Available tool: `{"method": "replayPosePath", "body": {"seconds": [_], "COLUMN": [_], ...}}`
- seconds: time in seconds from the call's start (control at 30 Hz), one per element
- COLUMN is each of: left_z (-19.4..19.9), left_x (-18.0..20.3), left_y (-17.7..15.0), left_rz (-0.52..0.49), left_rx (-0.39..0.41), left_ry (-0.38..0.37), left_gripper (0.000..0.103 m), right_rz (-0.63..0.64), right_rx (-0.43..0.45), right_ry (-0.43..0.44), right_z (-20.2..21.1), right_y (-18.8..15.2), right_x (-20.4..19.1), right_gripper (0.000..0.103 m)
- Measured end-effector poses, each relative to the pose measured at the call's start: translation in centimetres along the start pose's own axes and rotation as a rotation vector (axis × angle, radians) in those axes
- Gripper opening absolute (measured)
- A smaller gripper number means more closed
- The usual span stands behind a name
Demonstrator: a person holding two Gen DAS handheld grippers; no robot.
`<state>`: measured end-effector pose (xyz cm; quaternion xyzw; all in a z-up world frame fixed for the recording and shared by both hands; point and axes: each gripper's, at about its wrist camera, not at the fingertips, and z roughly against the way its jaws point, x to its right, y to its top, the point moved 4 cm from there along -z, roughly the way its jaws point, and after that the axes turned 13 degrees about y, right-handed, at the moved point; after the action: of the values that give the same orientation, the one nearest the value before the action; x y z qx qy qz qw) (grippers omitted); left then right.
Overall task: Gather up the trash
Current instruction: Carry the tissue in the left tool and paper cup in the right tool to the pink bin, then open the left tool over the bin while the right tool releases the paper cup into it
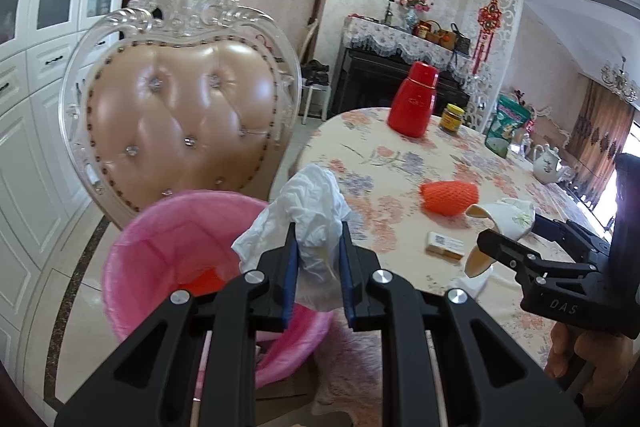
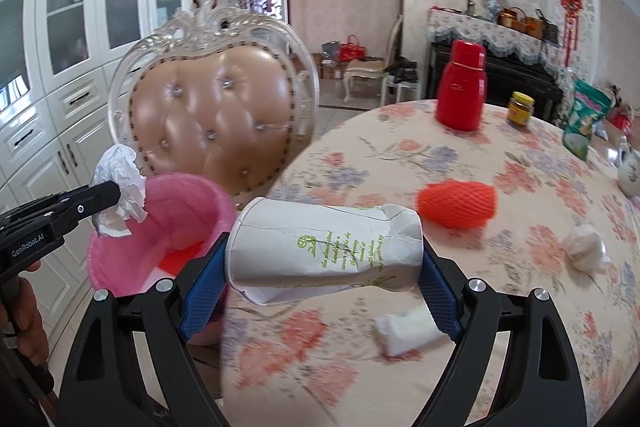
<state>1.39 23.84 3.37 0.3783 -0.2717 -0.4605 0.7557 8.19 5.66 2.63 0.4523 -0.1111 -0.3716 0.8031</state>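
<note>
My left gripper is shut on a crumpled white tissue, held above the near rim of a pink-lined trash bin on the floor beside the table. The right wrist view shows that tissue over the bin. My right gripper is shut on a crushed white paper cup, lying sideways between the blue pads at the table's edge. The left wrist view shows the cup at the right. On the flowered tablecloth lie an orange foam net, a white wad and a white scrap.
A padded chair stands right behind the bin. On the round table stand a red flask, a yellow-lidded jar, a green bag and a teapot. A small box lies near the cup. White cabinets line the left wall.
</note>
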Motion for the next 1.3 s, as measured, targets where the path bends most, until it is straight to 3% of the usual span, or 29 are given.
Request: {"method": "replayPosePath", "body": {"seconds": [0.73,1.3], "left_z": [0.4,-0.4], "left_x": [-8.0,-11.0], "left_y": [0.2,0.3], "left_rz": [0.063,0.101], "left_rx": [-0.003,-0.010], "left_ry": [0.094,0.122], "left_gripper": [0.019,0.020], "right_rz": [0.086,0.128], "right_rx": [-0.050,-0.101], "right_ry": [0.135,0.190], "right_z": [-6.1,-10.2], "right_y": [2.3,2.7], "right_x": [-8.3,-11.9], "right_gripper": [0.081,0.081]}}
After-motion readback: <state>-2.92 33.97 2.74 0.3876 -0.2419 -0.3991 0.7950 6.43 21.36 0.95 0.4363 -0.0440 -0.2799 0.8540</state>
